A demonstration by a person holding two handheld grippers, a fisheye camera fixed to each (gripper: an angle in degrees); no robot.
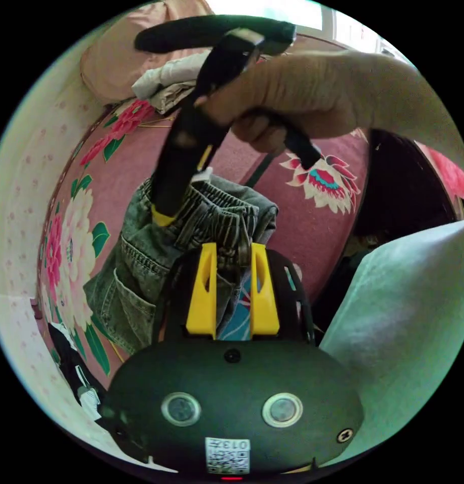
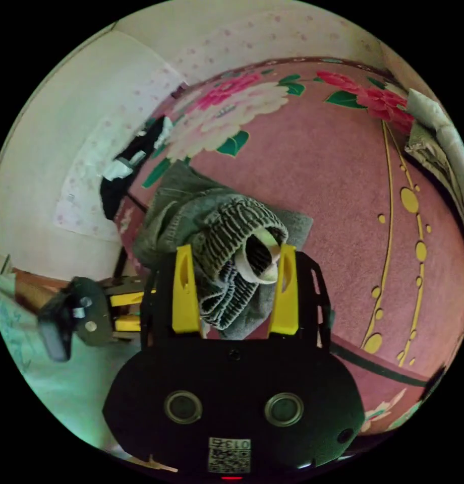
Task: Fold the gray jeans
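The gray jeans (image 1: 136,272) lie bunched on a pink flowered bedspread (image 1: 312,222), with the elastic waistband raised toward me. My left gripper (image 1: 233,249) has its yellow jaws close together on a fold of the waistband. A hand (image 1: 302,96) holds the right gripper (image 1: 164,214) from above, its tip sunk into the denim beside the left one. In the right gripper view, the right gripper (image 2: 234,252) has its jaws set wide, pressing both sides of the thick gathered waistband of the jeans (image 2: 227,222). The left gripper (image 2: 128,310) comes in from the left edge.
Folded pale clothes (image 1: 166,85) and a pink pillow (image 1: 116,55) sit at the far end of the bed; that clothes pile (image 2: 439,136) lies at the right edge. A dark garment (image 2: 126,166) hangs near the wall. Pale fabric (image 1: 408,302) is close by.
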